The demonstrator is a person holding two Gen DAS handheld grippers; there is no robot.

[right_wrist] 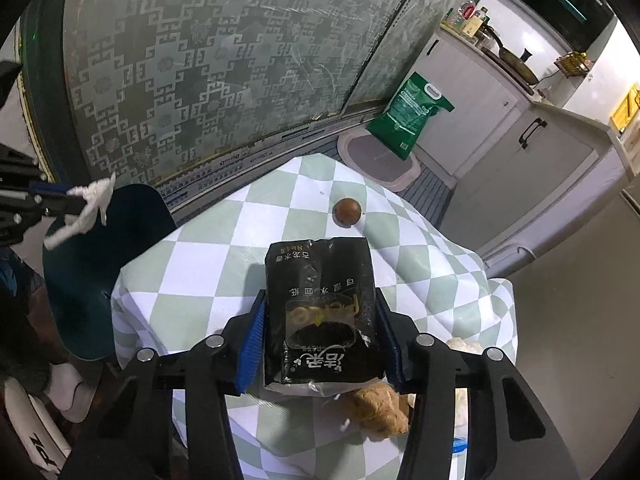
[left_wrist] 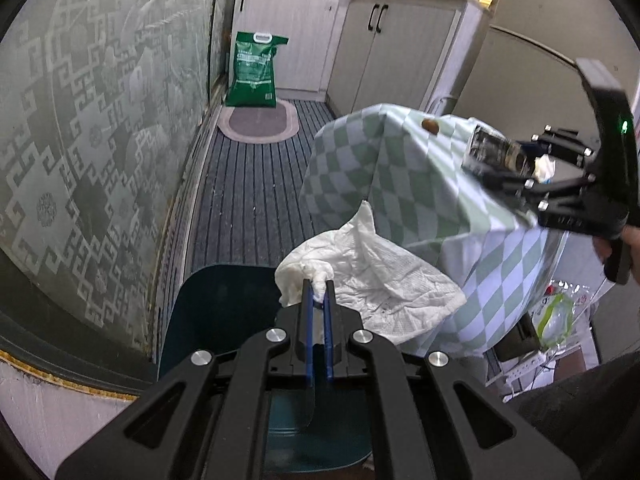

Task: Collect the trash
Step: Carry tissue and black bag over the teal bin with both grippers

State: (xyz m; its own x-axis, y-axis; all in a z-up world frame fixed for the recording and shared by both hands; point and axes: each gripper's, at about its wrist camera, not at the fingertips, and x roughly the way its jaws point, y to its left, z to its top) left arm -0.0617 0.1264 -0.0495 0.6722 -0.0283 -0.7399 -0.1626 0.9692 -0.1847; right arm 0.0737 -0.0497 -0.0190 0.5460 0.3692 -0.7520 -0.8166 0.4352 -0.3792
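Note:
My left gripper [left_wrist: 318, 286] is shut on a crumpled white tissue [left_wrist: 372, 280] and holds it above a dark teal trash bin [left_wrist: 224, 312] on the floor. In the right wrist view the tissue [right_wrist: 86, 208] hangs over the bin [right_wrist: 96, 264] at the left. My right gripper [right_wrist: 320, 308] is shut on a black tissue pack [right_wrist: 320, 312], held above the checkered tablecloth [right_wrist: 200, 272]. The right gripper [left_wrist: 500, 160] also shows in the left wrist view with the pack [left_wrist: 492, 152] over the table.
A round brown fruit [right_wrist: 348, 211] lies on the cloth ahead of the pack. A ginger root [right_wrist: 380, 412] and white crumpled bits [right_wrist: 464, 346] lie near the table's front. A green sack [left_wrist: 252, 70] leans by white cabinets [left_wrist: 384, 48]. A patterned glass door [left_wrist: 100, 120] runs along the left.

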